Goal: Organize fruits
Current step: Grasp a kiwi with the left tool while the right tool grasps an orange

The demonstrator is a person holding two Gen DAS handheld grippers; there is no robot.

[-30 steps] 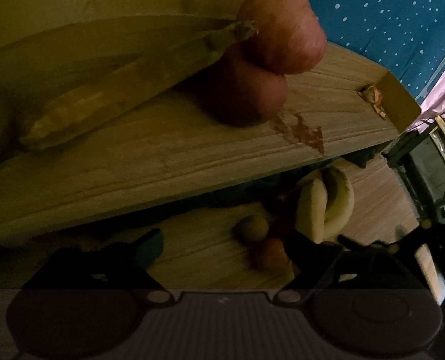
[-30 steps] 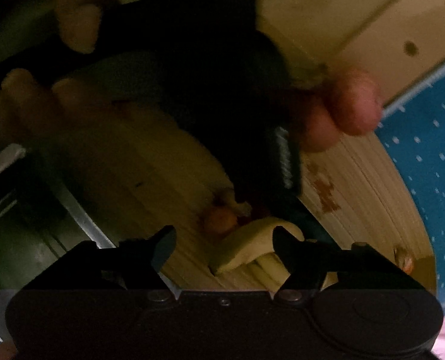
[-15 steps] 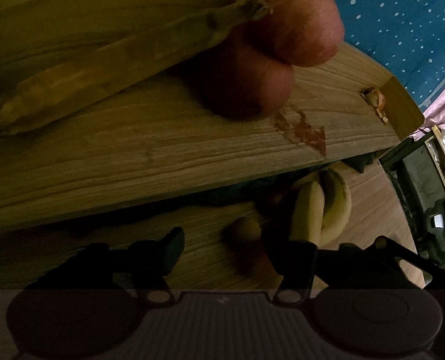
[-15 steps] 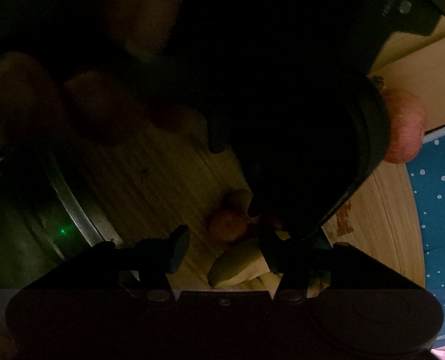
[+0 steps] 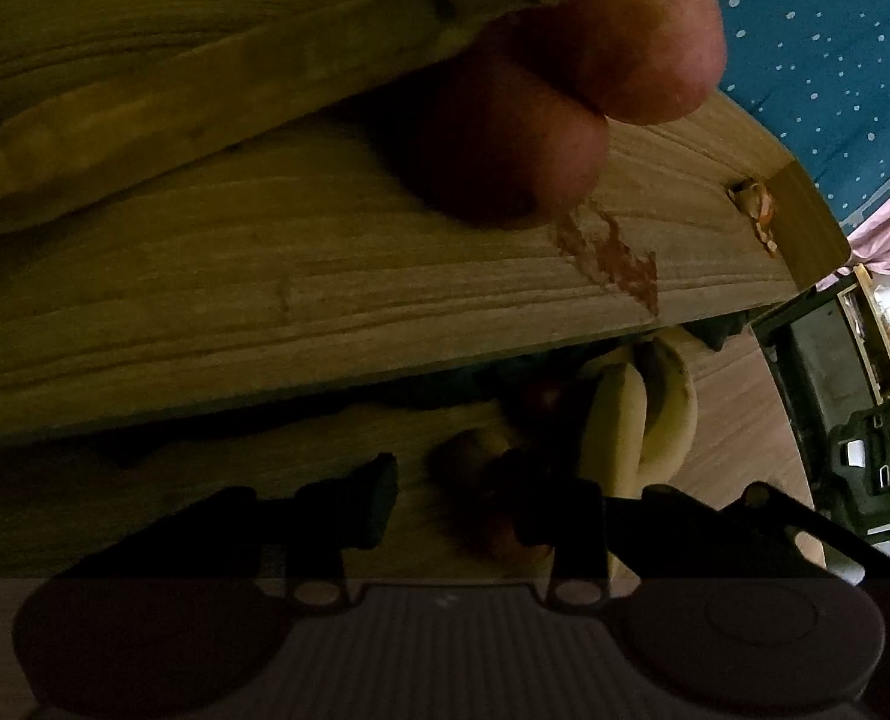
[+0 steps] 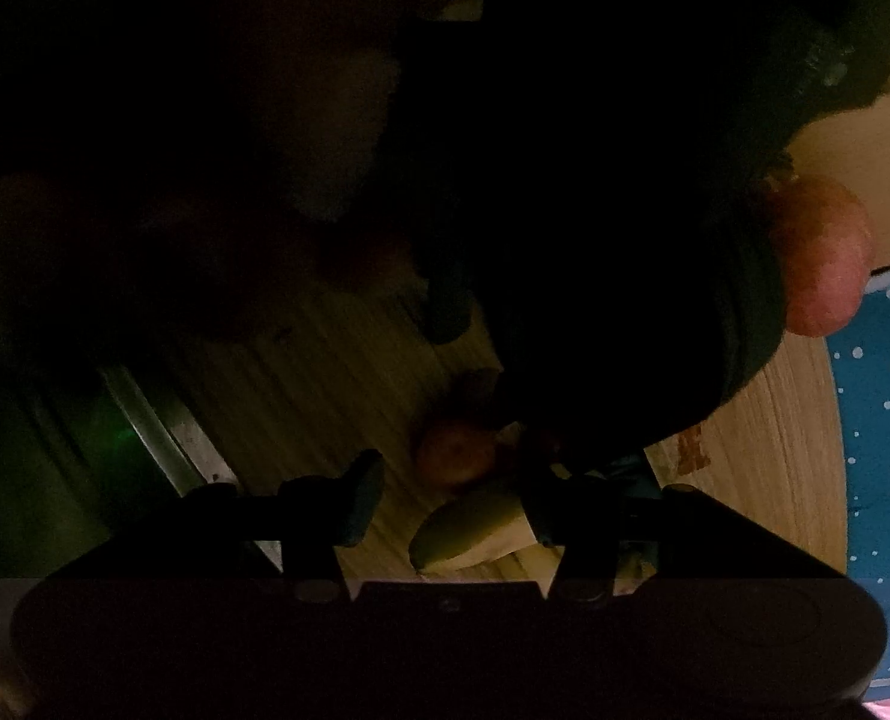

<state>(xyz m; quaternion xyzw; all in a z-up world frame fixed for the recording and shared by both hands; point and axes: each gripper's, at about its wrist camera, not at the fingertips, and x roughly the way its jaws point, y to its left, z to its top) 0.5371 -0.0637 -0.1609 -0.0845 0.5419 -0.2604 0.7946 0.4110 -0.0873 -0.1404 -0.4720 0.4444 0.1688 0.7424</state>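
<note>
**Fruit on two wooden levels**

We see no bowl or basket; the fruit lies on bare wood. In the left wrist view an upper wooden shelf (image 5: 336, 276) carries a long banana (image 5: 216, 102) and two red apples (image 5: 565, 90) pressed together at its stem end, beside a reddish stain (image 5: 610, 252). Below the shelf edge, on a lower wooden surface (image 5: 264, 480), lie a bunch of bananas (image 5: 643, 414) and a few small round fruits (image 5: 469, 456) touching one another.

Our left gripper (image 5: 463, 498) is spread apart and holds nothing — the small fruits sit between and just past its fingers. Our right gripper (image 6: 451, 498) is likewise released, with a banana tip (image 6: 475, 528) and an orange-red fruit (image 6: 454, 456) between its fingers.

The right wrist view is mostly dark: a black mass, too dim to identify, hides the shelf's banana, leaving one apple (image 6: 823, 258) at its edge. It alone shows a green glow (image 6: 120, 438) at the left. Both show blue dotted cloth (image 5: 835, 30).
</note>
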